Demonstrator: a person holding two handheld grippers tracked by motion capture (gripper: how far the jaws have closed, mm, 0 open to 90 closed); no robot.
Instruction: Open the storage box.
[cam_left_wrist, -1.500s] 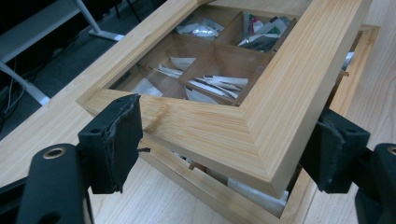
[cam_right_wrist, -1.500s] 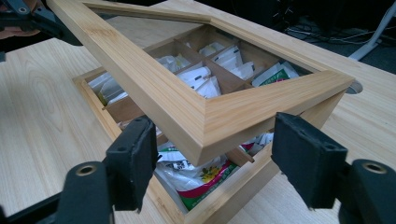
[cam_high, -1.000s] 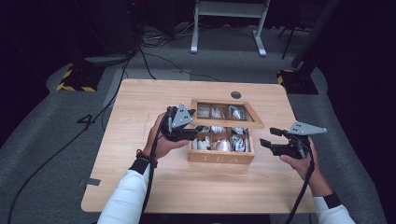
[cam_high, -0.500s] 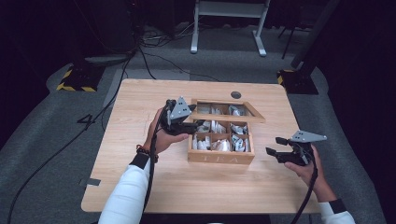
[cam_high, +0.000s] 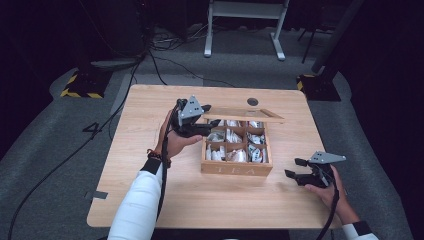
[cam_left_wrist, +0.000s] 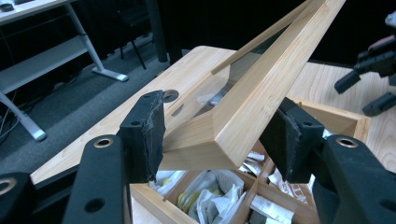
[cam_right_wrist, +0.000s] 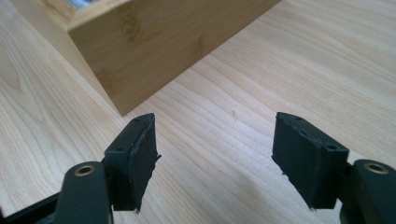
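Note:
A wooden tea box stands mid-table, its compartments holding tea bags. Its glass-paned lid is raised to about level above the back of the box. My left gripper is at the lid's left corner. In the left gripper view the lid has its corner wedged between the wide-apart jaws of my left gripper, with tea bags below. My right gripper rests open low over the table right of the box. In the right gripper view that gripper has bare wood between its jaws, with the box's corner ahead.
The wooden table has a round cable hole behind the box. Cables trail over the grey floor at the left. A white desk frame stands beyond the table. The right gripper appears far off in the left gripper view.
The lid has swung up higher with my left gripper at its corner. My right gripper has drawn away from the box, to the right and toward the table's front edge.

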